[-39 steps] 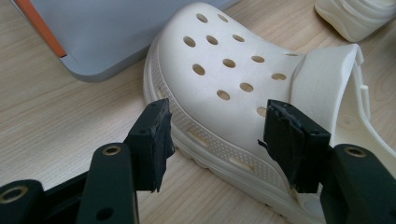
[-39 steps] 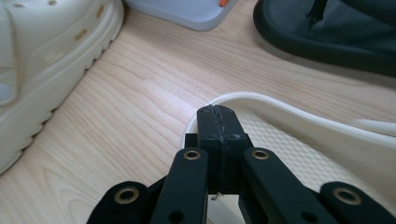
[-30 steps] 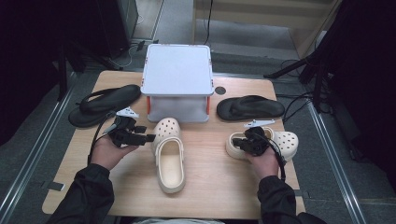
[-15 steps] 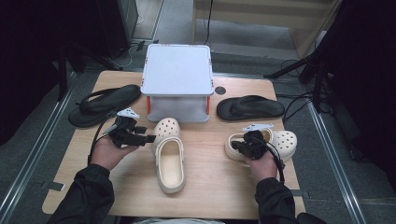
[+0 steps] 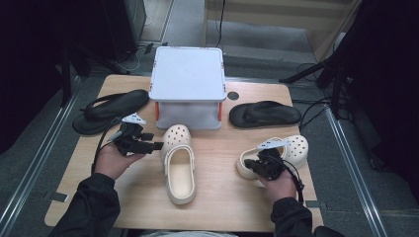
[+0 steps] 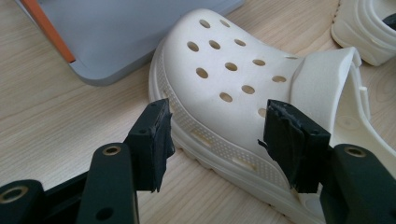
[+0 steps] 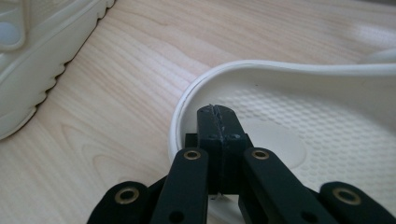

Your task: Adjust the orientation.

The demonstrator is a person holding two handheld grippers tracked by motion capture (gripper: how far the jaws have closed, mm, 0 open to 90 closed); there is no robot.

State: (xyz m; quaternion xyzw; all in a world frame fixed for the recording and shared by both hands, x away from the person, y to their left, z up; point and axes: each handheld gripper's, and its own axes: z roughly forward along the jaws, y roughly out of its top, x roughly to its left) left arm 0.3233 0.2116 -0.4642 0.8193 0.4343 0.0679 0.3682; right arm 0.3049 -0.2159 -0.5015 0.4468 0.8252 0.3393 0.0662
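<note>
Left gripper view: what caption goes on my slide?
Open claw straddling the side of a cream clog on a wooden table.

No readable text, label, brand, number or sign appears on anything pictured.

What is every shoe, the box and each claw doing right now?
Left claw: open, its jaws either side of the toe edge of the middle clog.
Right claw: shut, over the heel of the right clog.
Middle clog: flat on the table, sole down.
Right clog: on the table, lying crosswise.
Two black sandals: flat on the table, untouched.
Grey box: lid on.
</note>
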